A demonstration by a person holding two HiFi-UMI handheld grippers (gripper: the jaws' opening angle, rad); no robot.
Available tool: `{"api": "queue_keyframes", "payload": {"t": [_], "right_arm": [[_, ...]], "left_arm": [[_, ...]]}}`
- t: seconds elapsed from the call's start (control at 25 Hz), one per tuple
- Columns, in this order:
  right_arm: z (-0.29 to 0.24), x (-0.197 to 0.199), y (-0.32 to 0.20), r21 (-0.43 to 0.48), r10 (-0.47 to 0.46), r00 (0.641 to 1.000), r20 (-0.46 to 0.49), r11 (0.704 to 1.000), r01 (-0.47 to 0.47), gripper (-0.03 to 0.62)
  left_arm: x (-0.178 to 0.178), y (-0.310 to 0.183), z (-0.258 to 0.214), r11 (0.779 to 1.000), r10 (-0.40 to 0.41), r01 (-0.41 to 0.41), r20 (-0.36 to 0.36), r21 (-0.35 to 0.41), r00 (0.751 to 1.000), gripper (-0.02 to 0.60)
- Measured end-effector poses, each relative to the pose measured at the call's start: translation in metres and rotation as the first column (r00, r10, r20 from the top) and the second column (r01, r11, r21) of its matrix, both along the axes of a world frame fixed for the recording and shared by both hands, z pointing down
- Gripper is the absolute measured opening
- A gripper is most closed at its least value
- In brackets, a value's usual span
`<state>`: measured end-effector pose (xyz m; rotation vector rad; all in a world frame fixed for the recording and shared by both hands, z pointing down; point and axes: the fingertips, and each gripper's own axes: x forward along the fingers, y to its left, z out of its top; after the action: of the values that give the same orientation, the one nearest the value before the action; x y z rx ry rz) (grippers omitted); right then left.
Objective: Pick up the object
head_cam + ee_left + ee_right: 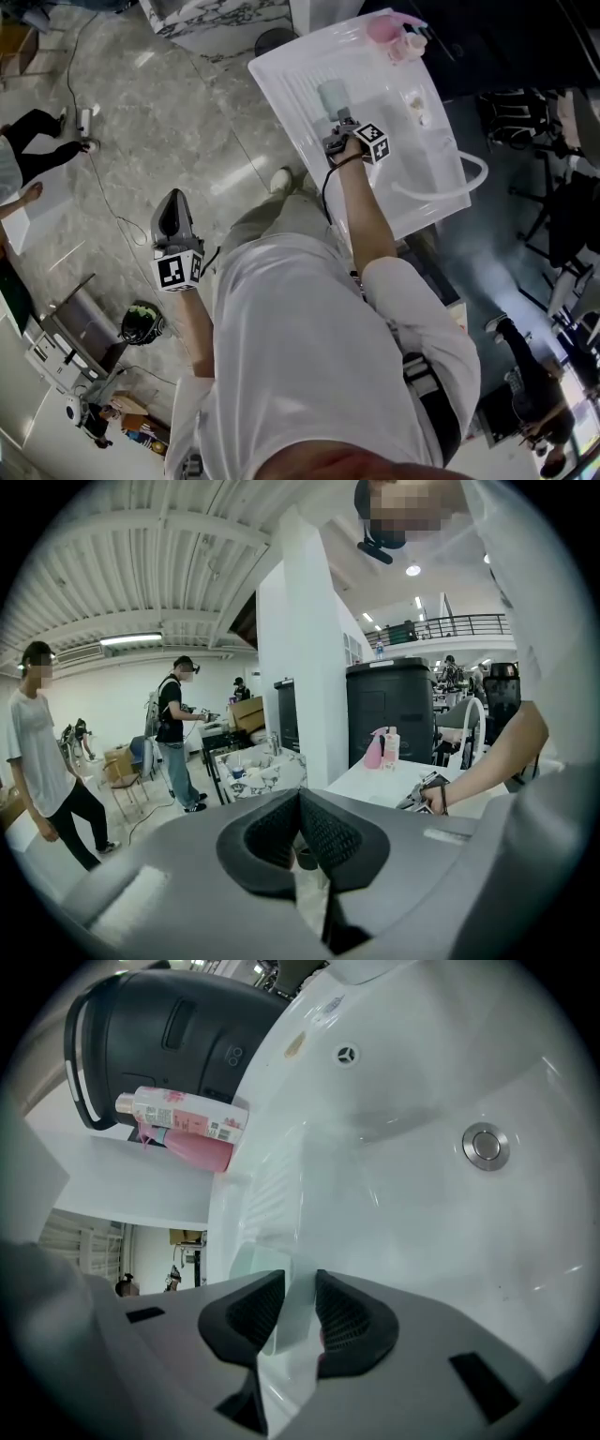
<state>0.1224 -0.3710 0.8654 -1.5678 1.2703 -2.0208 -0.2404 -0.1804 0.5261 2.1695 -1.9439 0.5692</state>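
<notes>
The left gripper (300,799) (172,208) hangs beside the person's hip, clear of the basin, with its jaws pressed together on nothing. The right gripper (298,1283) (339,124) reaches into the white moulded sink basin (422,1204) and pinches the wall of the translucent pale-green plastic container (251,1262) (333,97), which extends forward from the jaw tips over the ribbed basin floor. A pink spray bottle (202,1152) stands on the far rim.

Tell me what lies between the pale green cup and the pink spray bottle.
Only bare ribbed draining board: it runs from the pale green cup, held in the right gripper, up to the pink spray bottle. The right gripper view shows it.
</notes>
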Motion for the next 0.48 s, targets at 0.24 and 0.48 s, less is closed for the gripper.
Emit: {"api": "queue_keyframes", "payload": {"t": [0.24,0.48], "right_arm": [[-0.0022,0.0005,-0.0016,0.012,-0.012,1.0,-0.001,1.0,0.012,0.064],[-0.0082,0.0031,-0.0024,0.042,0.002,1.0,0.003,0.999,-0.002,0.063]], "left_arm": [[-0.0022,0.0015,0.0006,1.0,-0.007,0.007,0.001,-0.004,1.0,0.002],[-0.0032,0.0054,0.0017,1.0,-0.012,0.012,-0.008,0.002,1.0,0.002]]}}
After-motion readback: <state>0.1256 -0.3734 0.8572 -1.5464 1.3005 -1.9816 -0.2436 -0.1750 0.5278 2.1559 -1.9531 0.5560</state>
